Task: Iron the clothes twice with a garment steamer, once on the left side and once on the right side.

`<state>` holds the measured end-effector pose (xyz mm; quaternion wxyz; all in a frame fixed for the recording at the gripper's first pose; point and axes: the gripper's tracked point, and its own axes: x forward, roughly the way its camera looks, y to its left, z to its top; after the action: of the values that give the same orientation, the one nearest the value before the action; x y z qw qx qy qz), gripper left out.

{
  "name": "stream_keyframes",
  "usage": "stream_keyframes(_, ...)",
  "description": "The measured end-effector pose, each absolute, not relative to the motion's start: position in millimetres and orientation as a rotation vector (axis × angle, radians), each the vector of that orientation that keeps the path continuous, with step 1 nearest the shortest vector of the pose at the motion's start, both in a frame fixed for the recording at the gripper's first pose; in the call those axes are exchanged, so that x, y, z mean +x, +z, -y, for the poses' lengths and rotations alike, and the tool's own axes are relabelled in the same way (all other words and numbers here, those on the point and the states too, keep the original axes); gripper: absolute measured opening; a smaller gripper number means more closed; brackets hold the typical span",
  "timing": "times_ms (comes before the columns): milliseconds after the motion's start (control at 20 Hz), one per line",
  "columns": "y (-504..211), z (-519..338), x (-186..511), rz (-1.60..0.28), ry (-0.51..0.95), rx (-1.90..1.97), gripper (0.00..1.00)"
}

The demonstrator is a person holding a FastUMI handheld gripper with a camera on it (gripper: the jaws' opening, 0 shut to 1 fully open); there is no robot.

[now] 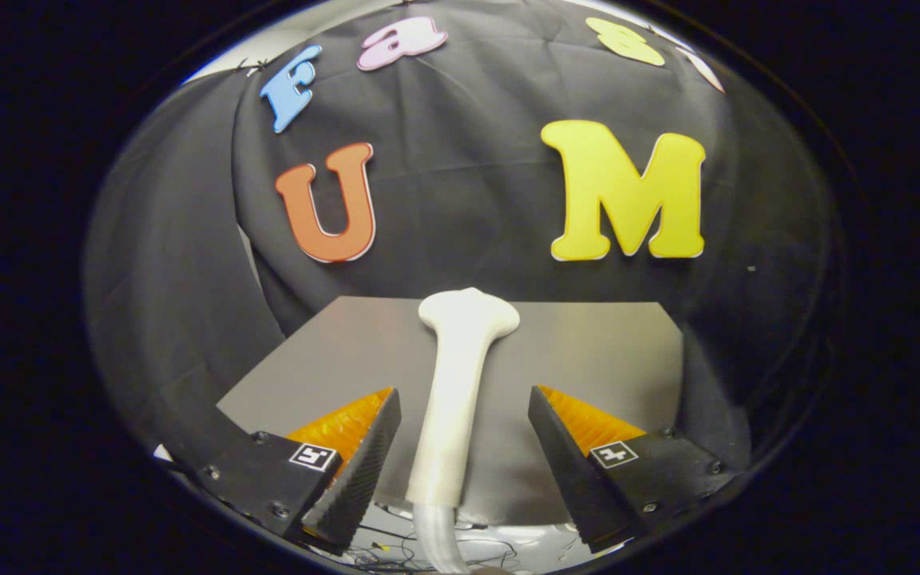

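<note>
A flat grey counter [588, 351] stretches ahead of the tool's [464, 447] fingers, which stand apart, back to the black cloth wall. On it lies a white garment steamer [460, 375], handle between the fingers and touching neither, wider head toward the wall. It appears to rest on the surface, though contact is hard to judge; thin dark cables [396, 551] trail below the near edge.

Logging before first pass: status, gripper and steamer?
Gripper open, fingers apart. White plastic garment steamer upright between them, untouched. Grey tabletop beyond; nothing blocking.
</note>
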<state>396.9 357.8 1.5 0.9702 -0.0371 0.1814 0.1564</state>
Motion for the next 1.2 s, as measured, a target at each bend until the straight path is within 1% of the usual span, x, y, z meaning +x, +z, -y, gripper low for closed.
stream_keyframes(150,-15.2,-365.0,416.8,-0.449,0.294,-0.049,0.98)
stream_keyframes(200,-17.2,-367.3,418.3,-0.474,0.305,-0.038,0.95)
stream_keyframes(250,-20.6,-368.8,423.5,-0.491,0.304,-0.036,0.94)
stream_keyframes(350,-19.9,-368.5,427.8,-0.487,0.286,-0.043,0.86)
stream_keyframes(500,-23.0,-371.3,428.3,-0.494,0.284,-0.047,0.62)
stream_keyframes(650,-22.3,-377.1,426.6,-0.501,0.331,-0.048,0.43)
stream_keyframes(700,-21.4,-376.9,425.3,-0.505,0.344,-0.044,0.41)
stream_keyframes(850,-12.2,-372.5,419.0,-0.488,0.359,-0.036,0.39)
stream_keyframes(1200,12.4,-346.9,359.2,-0.406,0.424,0.015,0.38)
